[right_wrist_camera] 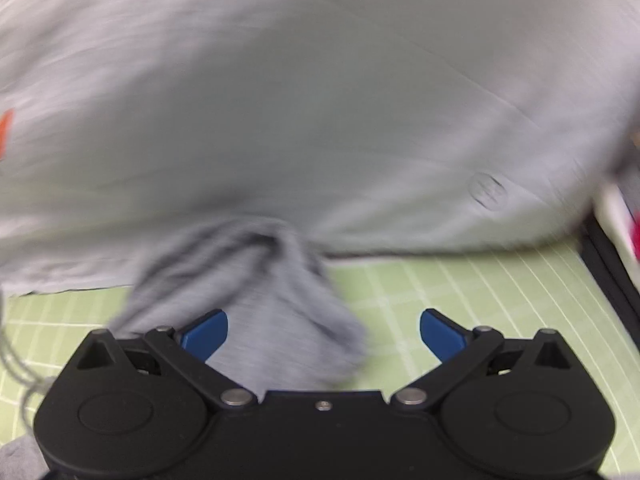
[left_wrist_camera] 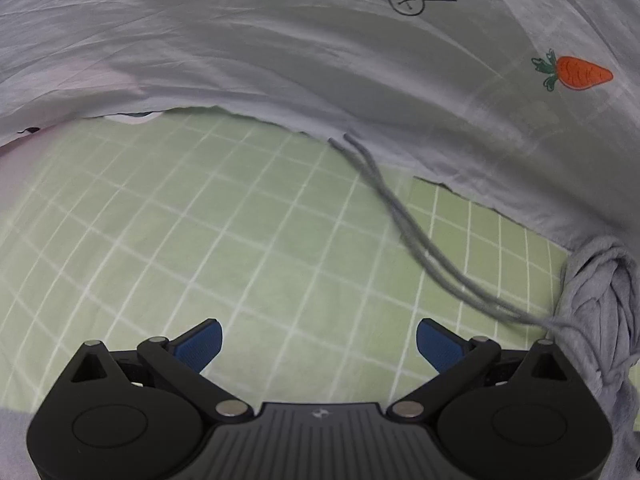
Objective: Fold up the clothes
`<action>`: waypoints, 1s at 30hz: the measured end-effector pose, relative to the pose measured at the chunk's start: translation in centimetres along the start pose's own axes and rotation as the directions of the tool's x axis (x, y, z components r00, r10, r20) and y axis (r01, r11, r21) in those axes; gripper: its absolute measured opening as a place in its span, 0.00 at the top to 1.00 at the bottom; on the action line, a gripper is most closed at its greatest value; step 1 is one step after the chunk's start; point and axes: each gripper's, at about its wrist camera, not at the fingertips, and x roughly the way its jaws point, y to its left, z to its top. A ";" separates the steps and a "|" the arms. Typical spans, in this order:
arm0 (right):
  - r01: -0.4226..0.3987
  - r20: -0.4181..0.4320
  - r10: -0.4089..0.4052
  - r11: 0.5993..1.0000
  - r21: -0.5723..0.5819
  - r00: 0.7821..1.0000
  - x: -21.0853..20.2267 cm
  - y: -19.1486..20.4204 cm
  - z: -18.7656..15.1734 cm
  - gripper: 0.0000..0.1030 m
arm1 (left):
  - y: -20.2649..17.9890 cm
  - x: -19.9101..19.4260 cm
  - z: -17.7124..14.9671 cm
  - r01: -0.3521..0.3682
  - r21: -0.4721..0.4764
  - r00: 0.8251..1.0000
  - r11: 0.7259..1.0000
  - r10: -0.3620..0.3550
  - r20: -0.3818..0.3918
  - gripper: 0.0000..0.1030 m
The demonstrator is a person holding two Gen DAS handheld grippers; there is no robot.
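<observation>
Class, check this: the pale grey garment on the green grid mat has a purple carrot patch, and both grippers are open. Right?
Not quite. The carrot patch on the pale grey garment is orange, as the left wrist view shows. The rest stands: green grid mat, left gripper and right gripper open.

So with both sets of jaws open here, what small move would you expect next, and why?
Probably the right gripper closes on the bunched grey fabric lying between its open jaws, to lift and straighten it. That wad sits crumpled on the green mat at the garment's edge, and the left gripper has only bare mat ahead.
</observation>
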 end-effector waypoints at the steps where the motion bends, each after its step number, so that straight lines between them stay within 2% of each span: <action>1: 0.012 -0.015 -0.012 1.000 0.020 1.000 0.0 -1.3 -0.3 0.00 | -0.6 0.7 0.4 0.013 -0.003 1.000 1.000 -0.013 0.000 0.10; 4: 0.060 -0.023 -0.059 0.997 0.043 0.998 -0.4 -4.3 -1.1 0.00 | -2.3 2.3 1.5 0.045 -0.002 0.999 0.999 -0.045 0.015 0.21; 6: 0.084 -0.028 -0.082 0.994 0.063 0.996 -0.5 -6.1 -1.8 0.00 | -3.3 3.2 2.1 0.076 0.023 0.997 0.997 -0.077 0.008 0.33; 7: 0.085 -0.028 -0.083 0.993 0.078 0.996 -0.7 -7.1 -2.1 0.00 | -3.8 3.5 2.2 0.097 0.035 0.995 0.995 -0.097 0.007 0.43; 12: 0.120 -0.048 -0.115 0.987 0.111 0.992 -0.6 -10.4 -3.6 0.00 | -5.6 4.5 2.4 0.145 0.058 0.989 0.988 -0.146 0.028 0.44; 15: 0.145 -0.061 -0.139 0.985 0.098 0.988 -0.3 -11.3 -4.2 0.00 | -6.2 5.5 2.8 0.114 0.051 0.993 0.992 -0.116 0.027 0.44; 20: 0.153 -0.080 -0.145 0.983 0.102 0.986 0.0 -12.2 -4.9 0.00 | -7.6 6.4 2.4 0.030 0.134 0.998 0.991 -0.038 0.056 0.45; 21: 0.153 -0.086 -0.145 0.983 0.102 0.986 0.0 -12.2 -5.1 0.00 | -7.8 6.4 2.2 0.012 0.146 0.998 0.989 -0.022 0.066 0.47; 22: 0.155 -0.085 -0.147 0.983 0.096 0.985 0.0 -12.2 -5.2 0.00 | -7.9 6.5 2.0 -0.012 0.155 0.997 0.988 0.000 0.077 0.57; 23: 0.157 -0.084 -0.150 0.984 0.089 0.985 0.0 -12.2 -5.3 0.00 | -7.9 6.4 1.8 -0.044 0.164 0.995 0.985 0.029 0.092 0.73; 25: 0.157 -0.086 -0.150 0.984 0.079 0.985 0.0 -12.1 -5.4 0.00 | -7.8 6.4 1.4 -0.075 0.181 0.991 0.981 0.054 0.119 0.91; 28: 0.156 -0.093 -0.148 0.984 0.083 0.985 -0.1 -12.2 -5.6 0.00 | -7.6 6.3 1.0 -0.092 0.204 0.988 0.975 0.062 0.145 0.92; 30: 0.159 -0.093 -0.152 0.984 0.083 0.984 -0.3 -12.3 -5.6 0.00 | -7.3 5.9 0.9 -0.072 0.183 0.988 0.980 0.045 0.148 0.92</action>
